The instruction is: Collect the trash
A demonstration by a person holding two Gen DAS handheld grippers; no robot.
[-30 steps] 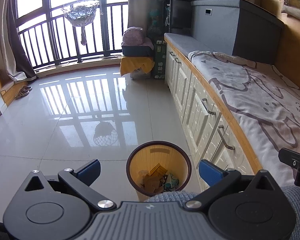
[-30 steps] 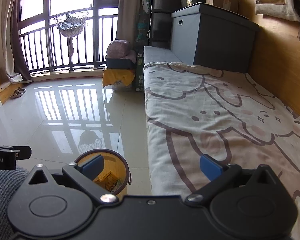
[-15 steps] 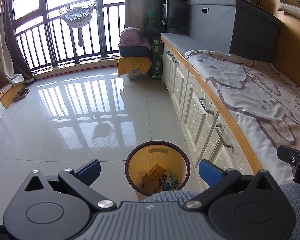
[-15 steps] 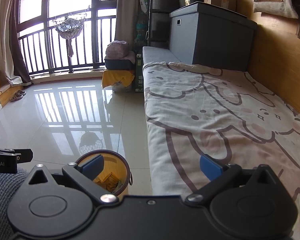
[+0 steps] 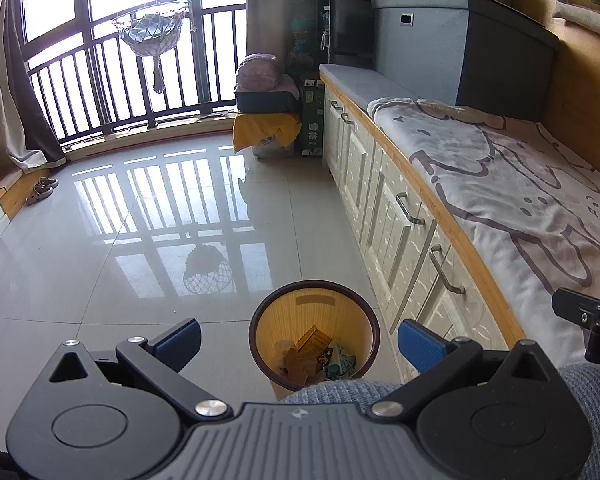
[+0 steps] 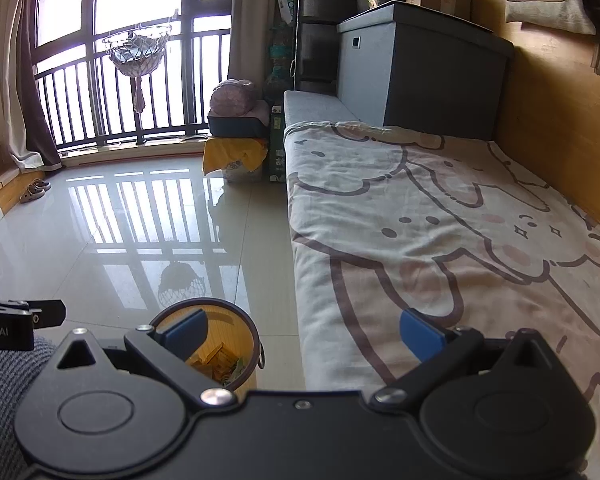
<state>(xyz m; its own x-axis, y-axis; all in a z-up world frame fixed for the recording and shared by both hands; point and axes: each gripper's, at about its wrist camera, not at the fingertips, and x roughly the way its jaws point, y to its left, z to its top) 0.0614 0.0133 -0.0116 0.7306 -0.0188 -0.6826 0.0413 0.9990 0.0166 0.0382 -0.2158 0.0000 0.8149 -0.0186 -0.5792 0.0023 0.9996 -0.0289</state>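
Note:
A round yellow trash bin [image 5: 314, 312] with a dark rim stands on the tiled floor beside the bed's drawers. Inside it lies trash [image 5: 314, 356]: cardboard scraps, paper and a teal wrapper. My left gripper [image 5: 300, 340] hovers open above the bin, nothing between its blue pads. In the right wrist view the same bin [image 6: 242, 326] sits low left, partly behind my finger. My right gripper [image 6: 304, 332] is open and empty, spanning the bed's edge. A grey knitted sleeve [image 5: 340, 390] shows below.
A bed with a cartoon blanket [image 6: 440, 220] fills the right, over white drawers [image 5: 400, 216]. A grey storage box [image 5: 460, 40] stands at its far end. A yellow-draped stool with bags [image 5: 264, 120], balcony railing [image 5: 100, 88] and slippers [image 5: 40, 190] lie beyond the glossy floor.
Both views have shifted slightly; the bin sits a little further ahead in the left wrist view. Both grippers stay open and empty.

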